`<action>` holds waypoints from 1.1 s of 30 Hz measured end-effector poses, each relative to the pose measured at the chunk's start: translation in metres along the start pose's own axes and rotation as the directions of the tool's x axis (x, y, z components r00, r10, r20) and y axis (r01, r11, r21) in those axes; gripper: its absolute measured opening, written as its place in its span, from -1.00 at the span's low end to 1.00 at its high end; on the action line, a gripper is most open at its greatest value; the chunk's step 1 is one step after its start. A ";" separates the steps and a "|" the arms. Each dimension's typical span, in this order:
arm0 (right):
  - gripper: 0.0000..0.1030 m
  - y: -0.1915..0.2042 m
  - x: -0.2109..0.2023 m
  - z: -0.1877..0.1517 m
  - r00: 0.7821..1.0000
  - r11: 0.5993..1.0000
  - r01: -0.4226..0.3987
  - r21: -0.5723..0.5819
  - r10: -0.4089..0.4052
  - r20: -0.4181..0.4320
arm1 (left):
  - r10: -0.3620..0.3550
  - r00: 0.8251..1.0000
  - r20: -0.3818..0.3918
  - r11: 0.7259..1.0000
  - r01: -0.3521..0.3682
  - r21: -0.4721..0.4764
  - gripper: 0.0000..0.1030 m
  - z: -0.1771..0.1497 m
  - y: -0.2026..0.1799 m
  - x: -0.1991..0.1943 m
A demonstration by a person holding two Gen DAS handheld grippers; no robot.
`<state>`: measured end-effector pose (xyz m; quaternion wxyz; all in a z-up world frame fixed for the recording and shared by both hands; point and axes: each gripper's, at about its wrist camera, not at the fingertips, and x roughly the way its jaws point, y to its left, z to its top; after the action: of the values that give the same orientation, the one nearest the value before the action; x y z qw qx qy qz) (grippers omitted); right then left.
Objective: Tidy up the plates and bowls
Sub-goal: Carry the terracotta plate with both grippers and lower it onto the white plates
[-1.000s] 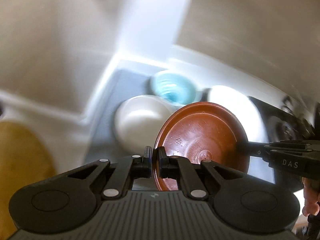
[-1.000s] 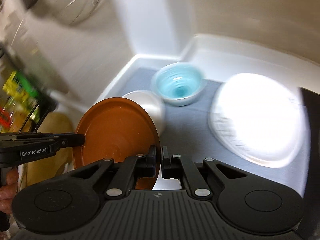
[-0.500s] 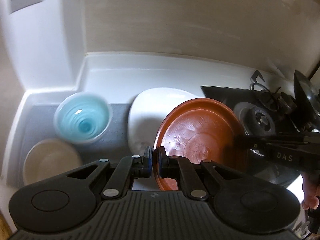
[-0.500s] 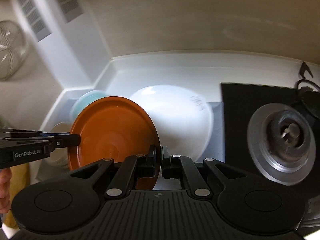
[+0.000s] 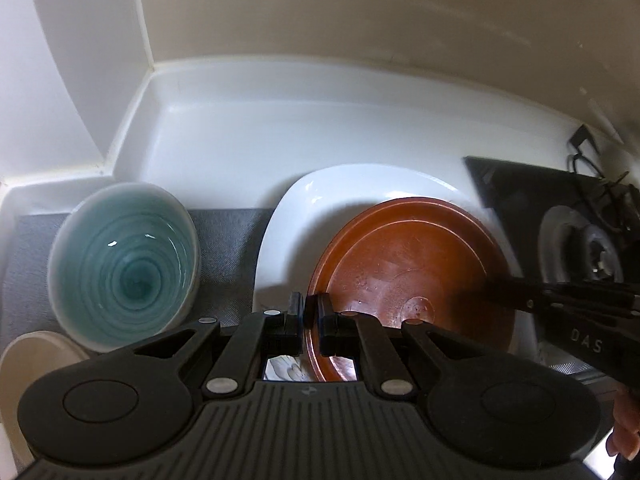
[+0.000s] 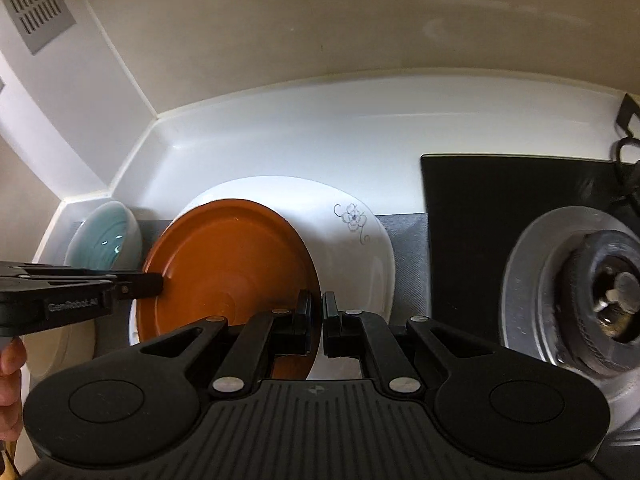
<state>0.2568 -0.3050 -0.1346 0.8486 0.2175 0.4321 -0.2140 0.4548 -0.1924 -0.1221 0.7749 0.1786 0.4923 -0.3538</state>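
Plates and bowls sit on a grey mat (image 5: 224,240) in the corner of the white tabletop (image 5: 320,128), and the brown plate (image 5: 408,264) is held just above the big white plate (image 6: 360,248), carried between both tools. At the plate's left rim the left claw (image 5: 310,314) is clenched on the edge, and the right claw (image 6: 316,320) pinches the opposite rim just as firmly. Stiff and glazed, the brown plate looks slippery and breakable, so a thin-rim pinch from two sides seems the sensible hold, kept level while lowering. A teal bowl (image 5: 124,268) stands left of the white plate, with a cream bowl (image 5: 36,356) nearer the camera. A stove burner (image 6: 592,296) lies to the right, close enough to knock with a careless swing.
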 end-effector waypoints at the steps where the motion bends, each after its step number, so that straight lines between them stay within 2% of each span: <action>1: -0.89 0.000 0.003 0.001 1.000 1.000 0.002 -0.001 -0.002 -0.002 | 0.001 1.000 -0.008 1.000 -0.001 -0.004 -0.87 0.001 0.001 0.005; 10: -0.89 -0.001 0.028 0.003 0.999 0.999 0.037 -0.004 -0.037 0.004 | 0.018 1.000 -0.012 1.000 -0.018 -0.004 -0.87 0.005 0.000 0.023; 16: -0.88 -0.001 0.032 -0.002 0.998 0.999 0.045 -0.005 -0.045 0.034 | 0.010 1.000 0.014 1.000 -0.010 -0.017 -0.87 0.005 0.002 0.022; 18: -0.87 0.001 0.032 -0.005 0.998 0.999 0.047 -0.020 -0.046 0.050 | 0.004 0.999 0.036 1.000 -0.003 -0.025 -0.81 0.005 0.003 0.018; 19: -0.86 0.001 0.032 -0.006 0.997 0.998 0.052 -0.024 -0.050 0.058 | -0.003 0.999 0.048 1.000 0.004 -0.025 -0.67 0.005 0.003 0.016; 20: -0.85 0.002 0.031 -0.007 0.996 0.998 0.058 -0.028 -0.056 0.066 | -0.008 0.998 0.058 1.000 0.010 -0.027 -0.33 0.005 0.004 0.013; 21: -0.82 0.003 0.030 -0.008 0.995 0.997 0.067 -0.031 -0.065 0.074 | -0.008 0.998 0.070 1.000 0.010 -0.029 -0.15 0.005 0.004 0.011; 23: -0.62 0.003 0.027 -0.010 0.993 0.997 0.073 -0.027 -0.070 0.091 | -0.011 0.996 0.093 1.000 0.013 -0.018 0.38 0.005 0.002 0.004; 25: -0.16 0.004 0.022 -0.013 0.993 0.998 0.053 -0.024 -0.050 0.107 | 0.019 0.992 0.126 1.000 -0.018 -0.010 0.70 0.006 0.000 -0.002; 26: 0.03 0.006 0.019 -0.013 0.992 0.998 0.051 -0.021 -0.048 0.116 | 0.022 0.989 0.145 1.000 -0.021 -0.005 0.71 0.005 0.000 -0.007; 30: 0.47 0.012 0.000 -0.019 0.984 0.996 0.093 0.006 -0.092 0.151 | -0.013 0.984 0.177 1.000 0.011 0.009 0.83 -0.001 0.003 -0.029; 33: 0.56 0.019 -0.025 -0.031 0.972 0.992 0.125 0.035 -0.129 0.195 | -0.020 0.978 0.207 0.999 0.012 0.039 0.85 -0.012 0.004 -0.052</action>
<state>0.2339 -0.2683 -0.1267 0.8693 0.1766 0.3566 -0.2931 0.4366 -0.1627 -0.0811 0.8158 0.1512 0.4034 -0.3859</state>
